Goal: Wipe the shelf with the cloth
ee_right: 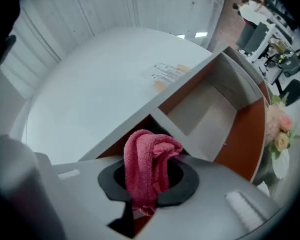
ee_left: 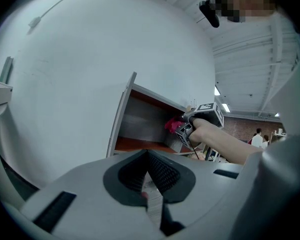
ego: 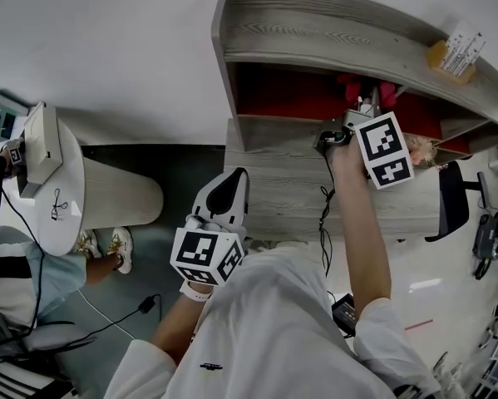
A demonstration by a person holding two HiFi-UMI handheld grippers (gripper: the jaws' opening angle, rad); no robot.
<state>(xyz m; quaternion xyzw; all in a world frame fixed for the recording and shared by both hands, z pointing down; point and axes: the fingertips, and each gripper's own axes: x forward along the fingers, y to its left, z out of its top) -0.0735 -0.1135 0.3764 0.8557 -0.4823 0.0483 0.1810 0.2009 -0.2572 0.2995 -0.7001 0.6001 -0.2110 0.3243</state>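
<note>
Right fingers: the right gripper (ego: 357, 113) is clamped on the cloth (ee_right: 145, 161). The pink fabric is bunched between the pads, and a fold stands up past the tips.
Left fingers: the left gripper (ee_left: 148, 159) has its pads pressed together with nothing between them. It hangs low, well apart from the work.
Cloth position: it is pinched at my right fingertips and raised to the mouth of the shelf (ego: 282, 173). The orange-backed compartment lies just ahead of the tips, with its divider ahead and to the right.
Contact: I cannot tell whether the fabric touches any board. In the right gripper view it looks to be just short of the opening.
Done so far: I have the cloth gripped and brought up to the shelf.
Left to do: in my judgement, nearly all of the wiping. No board shows a wiped patch, so the strokes across the inner floor and the ledge below my fingers are yet to be made.
</note>
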